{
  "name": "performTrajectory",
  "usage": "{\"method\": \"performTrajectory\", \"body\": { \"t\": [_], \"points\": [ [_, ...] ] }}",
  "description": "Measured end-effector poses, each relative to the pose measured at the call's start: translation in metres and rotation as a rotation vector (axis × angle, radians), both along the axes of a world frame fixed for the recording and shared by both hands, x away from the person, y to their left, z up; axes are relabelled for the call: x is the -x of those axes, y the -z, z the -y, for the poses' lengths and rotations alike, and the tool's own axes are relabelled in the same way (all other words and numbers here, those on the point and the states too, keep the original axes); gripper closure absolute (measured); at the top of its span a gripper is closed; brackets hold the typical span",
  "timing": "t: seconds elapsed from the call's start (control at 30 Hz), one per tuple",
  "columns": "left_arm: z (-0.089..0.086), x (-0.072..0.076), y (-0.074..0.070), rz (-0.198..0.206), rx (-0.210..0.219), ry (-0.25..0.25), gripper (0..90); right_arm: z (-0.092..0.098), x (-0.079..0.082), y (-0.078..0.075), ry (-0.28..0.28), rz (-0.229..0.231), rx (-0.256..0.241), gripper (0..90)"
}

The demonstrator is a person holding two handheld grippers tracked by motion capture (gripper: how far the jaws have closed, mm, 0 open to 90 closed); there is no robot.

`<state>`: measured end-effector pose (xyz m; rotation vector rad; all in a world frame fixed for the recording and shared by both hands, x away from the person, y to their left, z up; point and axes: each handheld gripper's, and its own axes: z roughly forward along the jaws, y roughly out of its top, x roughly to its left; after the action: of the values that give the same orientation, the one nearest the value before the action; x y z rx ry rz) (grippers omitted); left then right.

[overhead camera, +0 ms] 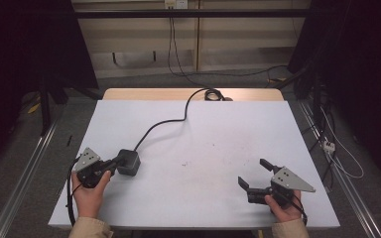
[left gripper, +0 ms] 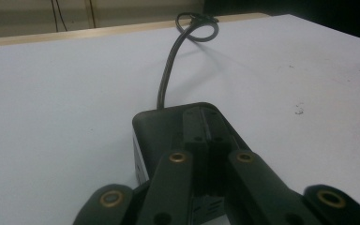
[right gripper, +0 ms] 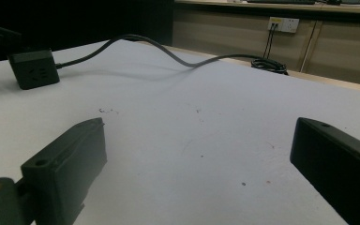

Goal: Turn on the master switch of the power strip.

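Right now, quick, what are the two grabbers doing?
Left gripper: closed, its tips resting on top of the black power cube, not gripping it.
Right gripper: open, holding nothing, above the white table.

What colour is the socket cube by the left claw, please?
Black, like its cable; the socket cube shows best in the right gripper view.

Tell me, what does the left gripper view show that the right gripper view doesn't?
The left gripper view looks along the left gripper, its jaws closed together over the top of the black socket cube.

The right gripper view looks along the right gripper, its jaws wide apart with nothing between them, and takes in a wall outlet and the socket holes on the cube's side.

Both show the cube, its cable running to a coil at the far edge, and the white table.
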<state>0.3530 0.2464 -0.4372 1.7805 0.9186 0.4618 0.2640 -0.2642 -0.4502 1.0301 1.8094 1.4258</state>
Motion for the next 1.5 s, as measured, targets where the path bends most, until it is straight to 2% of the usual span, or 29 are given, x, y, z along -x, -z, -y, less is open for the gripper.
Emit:
{"method": "performTrajectory", "body": {
  "t": [1.5],
  "points": [
    [0.0001, -0.0001, 0.0005, -0.006, 0.001, -0.004, 90.0, -0.0008, 0.0001, -0.0005, -0.002, 0.000, -0.003, 3.9]
  ]
}}
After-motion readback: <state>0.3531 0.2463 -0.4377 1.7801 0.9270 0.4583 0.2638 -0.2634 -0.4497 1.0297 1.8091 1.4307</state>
